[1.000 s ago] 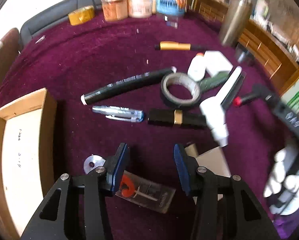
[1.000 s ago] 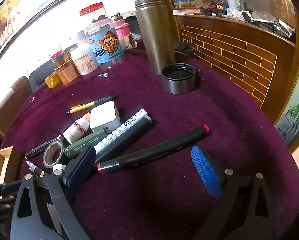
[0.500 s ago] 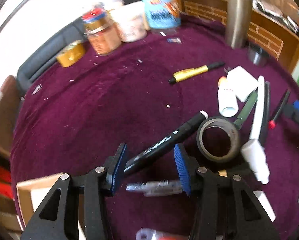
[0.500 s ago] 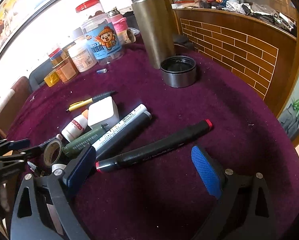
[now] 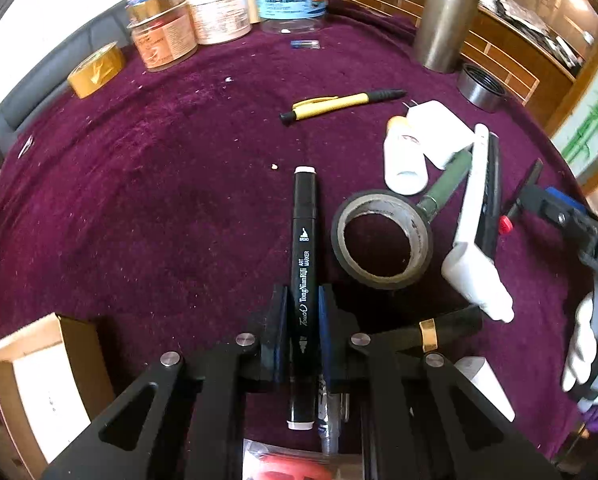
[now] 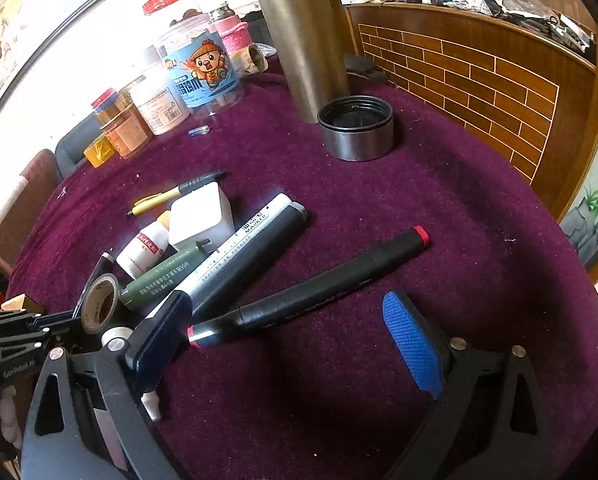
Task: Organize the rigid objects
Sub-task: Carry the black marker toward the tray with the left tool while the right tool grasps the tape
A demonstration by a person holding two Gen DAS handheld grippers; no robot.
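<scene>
My left gripper [image 5: 302, 316] is shut on a black art marker with white ends [image 5: 305, 240], which points away along the fingers. A wooden box [image 5: 39, 376] sits at the lower left. My right gripper [image 6: 295, 332] is open and empty, with a black red-ended marker [image 6: 311, 288] lying on the cloth between its fingers. Beside it lie a white marker [image 6: 235, 248], a green tube [image 6: 163, 276], a white cube [image 6: 201, 216], a small white bottle [image 6: 143, 248], a yellow pen [image 6: 171, 194] and a tape roll [image 6: 99, 304]. The left gripper shows at the far left of the right wrist view [image 6: 31, 328].
Jars [image 5: 219, 12], a yellow tape roll [image 5: 95, 70], a steel flask [image 6: 303, 36] and its cap [image 6: 355, 132] stand at the back of the purple cloth. A black and gold pen [image 5: 439, 332] and a clear pen [image 5: 331, 420] lie near my left fingers.
My left gripper moved forward over the black art marker and closed on it. The right gripper stayed open, shifting only slightly.
</scene>
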